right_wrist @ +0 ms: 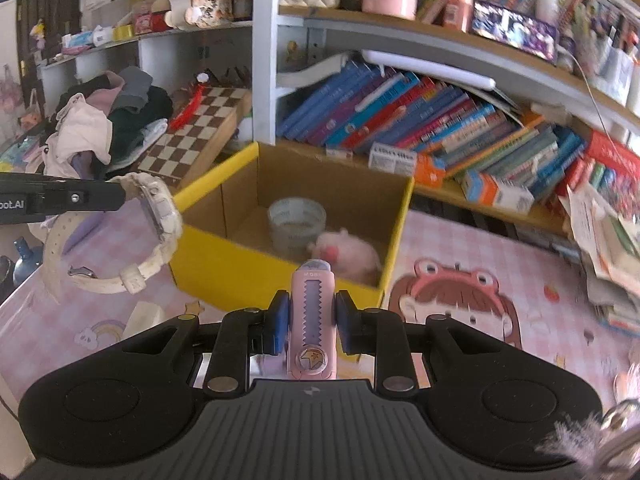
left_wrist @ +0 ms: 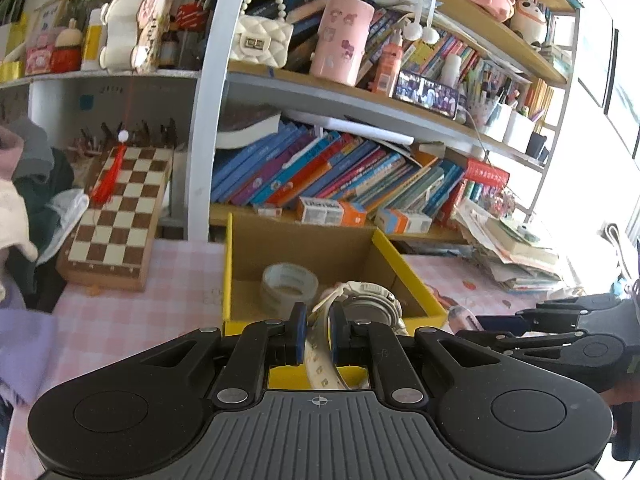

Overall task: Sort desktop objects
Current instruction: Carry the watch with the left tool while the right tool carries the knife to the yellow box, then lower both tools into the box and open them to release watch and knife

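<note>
Left gripper [left_wrist: 318, 334] clamped on white watch [left_wrist: 362, 304] by its strap, right gripper [right_wrist: 311, 322] pinching pink eraser case [right_wrist: 312, 320], both short of yellow box [right_wrist: 280, 248] ahead, apparently for dropping in.

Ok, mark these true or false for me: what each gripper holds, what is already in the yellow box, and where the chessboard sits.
1. The left gripper grips a white wristwatch by its strap. True.
2. The right gripper is empty. False: it is shut on a pink retractable eraser.
3. A roll of clear tape lies inside the yellow cardboard box. True.
4. The wristwatch rests on the box floor. False: it hangs in the gripper, near the box's front edge.
5. The chessboard lies inside the box. False: it leans outside, to the box's left.
</note>
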The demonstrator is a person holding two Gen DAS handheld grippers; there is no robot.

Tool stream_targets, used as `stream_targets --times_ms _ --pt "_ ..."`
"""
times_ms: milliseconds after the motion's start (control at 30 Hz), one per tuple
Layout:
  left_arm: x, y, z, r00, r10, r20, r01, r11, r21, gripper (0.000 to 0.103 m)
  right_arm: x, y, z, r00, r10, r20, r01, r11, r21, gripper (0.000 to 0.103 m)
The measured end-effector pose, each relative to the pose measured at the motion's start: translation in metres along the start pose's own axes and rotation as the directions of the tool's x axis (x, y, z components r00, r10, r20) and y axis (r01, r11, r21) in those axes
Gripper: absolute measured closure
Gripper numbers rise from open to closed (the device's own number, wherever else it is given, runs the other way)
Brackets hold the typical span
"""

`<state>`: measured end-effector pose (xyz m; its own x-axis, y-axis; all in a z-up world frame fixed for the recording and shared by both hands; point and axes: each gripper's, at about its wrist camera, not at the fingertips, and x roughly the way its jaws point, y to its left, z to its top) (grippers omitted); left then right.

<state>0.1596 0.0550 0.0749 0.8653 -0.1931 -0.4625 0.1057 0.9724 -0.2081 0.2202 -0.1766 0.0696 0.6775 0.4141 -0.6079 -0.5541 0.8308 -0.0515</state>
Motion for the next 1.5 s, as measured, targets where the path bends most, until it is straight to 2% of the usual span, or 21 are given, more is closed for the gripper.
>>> stream_targets --times_ms 400,633,900,1267,1500 --pt "0.038 0.007 0.029 0.998 0.051 0.039 -0.052 0.998 0.019 0.092 0.035 -0.01 0.061 0.999 0.025 0.045 -0.02 0.993 -0.116 0.08" --pt "0.068 0.013 0.041 0.995 0.089 0.044 -0.089 0.996 0.009 0.092 0.067 -0.016 0.085 0.999 0.039 0.037 -0.031 0.979 -0.202 0.08" --pt "0.119 0.016 0.048 0.989 0.143 -0.027 -0.142 0.989 0.041 0.092 0.121 -0.022 0.097 0.997 0.07 -0.02 -0.072 0.961 -0.267 0.08" --pt "0.173 0.016 0.042 0.966 0.223 -0.131 -0.208 0.971 0.119 0.092 0.199 -0.03 0.095 0.986 0.085 -0.145 -0.128 0.939 -0.318 0.08" --pt "0.199 0.015 0.039 0.948 0.262 -0.179 -0.233 0.957 0.171 0.092 0.227 -0.032 0.098 0.976 0.105 -0.189 -0.164 0.928 -0.335 0.08"
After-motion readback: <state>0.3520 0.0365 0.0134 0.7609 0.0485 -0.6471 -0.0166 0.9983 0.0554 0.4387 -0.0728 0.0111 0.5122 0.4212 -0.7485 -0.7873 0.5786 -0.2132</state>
